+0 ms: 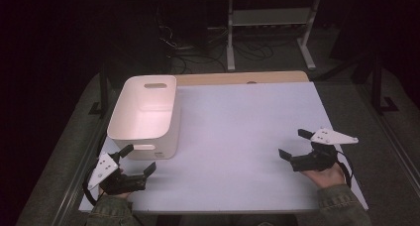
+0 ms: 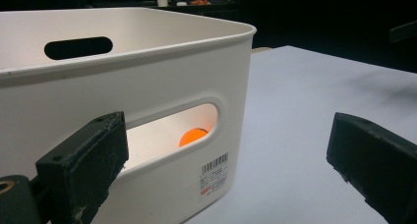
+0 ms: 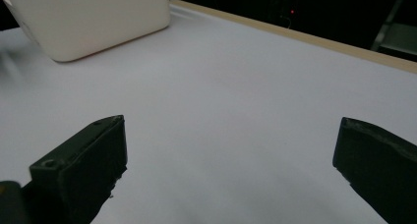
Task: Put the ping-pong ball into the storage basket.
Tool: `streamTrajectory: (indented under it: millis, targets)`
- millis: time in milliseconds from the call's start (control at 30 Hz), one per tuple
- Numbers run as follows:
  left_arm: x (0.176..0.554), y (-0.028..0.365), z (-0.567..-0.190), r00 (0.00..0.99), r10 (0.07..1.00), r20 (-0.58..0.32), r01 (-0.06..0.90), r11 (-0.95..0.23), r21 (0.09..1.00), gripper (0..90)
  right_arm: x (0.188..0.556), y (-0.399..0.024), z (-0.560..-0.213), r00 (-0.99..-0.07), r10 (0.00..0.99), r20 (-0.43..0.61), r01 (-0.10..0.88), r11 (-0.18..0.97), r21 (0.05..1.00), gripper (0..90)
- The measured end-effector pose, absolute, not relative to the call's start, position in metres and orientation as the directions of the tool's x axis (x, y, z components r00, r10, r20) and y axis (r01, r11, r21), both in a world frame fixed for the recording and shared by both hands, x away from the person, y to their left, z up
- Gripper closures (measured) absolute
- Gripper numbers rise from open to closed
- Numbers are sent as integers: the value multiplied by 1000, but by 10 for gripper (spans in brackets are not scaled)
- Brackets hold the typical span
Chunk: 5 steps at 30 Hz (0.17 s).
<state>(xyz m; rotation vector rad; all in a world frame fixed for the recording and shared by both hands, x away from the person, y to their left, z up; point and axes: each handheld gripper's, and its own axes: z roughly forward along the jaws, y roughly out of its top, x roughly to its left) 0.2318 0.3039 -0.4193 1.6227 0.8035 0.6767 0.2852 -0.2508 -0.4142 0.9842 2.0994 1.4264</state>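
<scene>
A white plastic bin (image 1: pixel 143 117) with slot handles stands at the left of the white table (image 1: pixel 237 132). Through its near handle slot an orange ball (image 2: pixel 193 135) shows inside the bin (image 2: pixel 147 86). My left gripper (image 1: pixel 137 159) rests at the table's front left, just before the bin's near wall, open and holding nothing. Its jaws stand wide apart in the left gripper view (image 2: pixel 223 170). My right gripper (image 1: pixel 293 144) sits at the front right, open and holding nothing, jaws spread over bare table (image 3: pixel 228 170). The bin (image 3: pixel 88 17) lies far off in the right gripper view.
A barcode label (image 2: pixel 214 177) is stuck low on the bin's near wall. A wooden strip (image 1: pixel 242 78) edges the table's far side. Beyond it stand a white desk frame (image 1: pixel 270 28) and tangled cables (image 1: pixel 198 47) on the dark floor.
</scene>
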Motion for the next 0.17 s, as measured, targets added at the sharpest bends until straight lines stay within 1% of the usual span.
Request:
streamTrajectory:
  millis: [167]
  targets:
    - [232, 304, -419, 599, 801, 6, 146, -117, 982, 16, 284, -254, -414, -654, 755, 47, 306, 207, 929, 0]
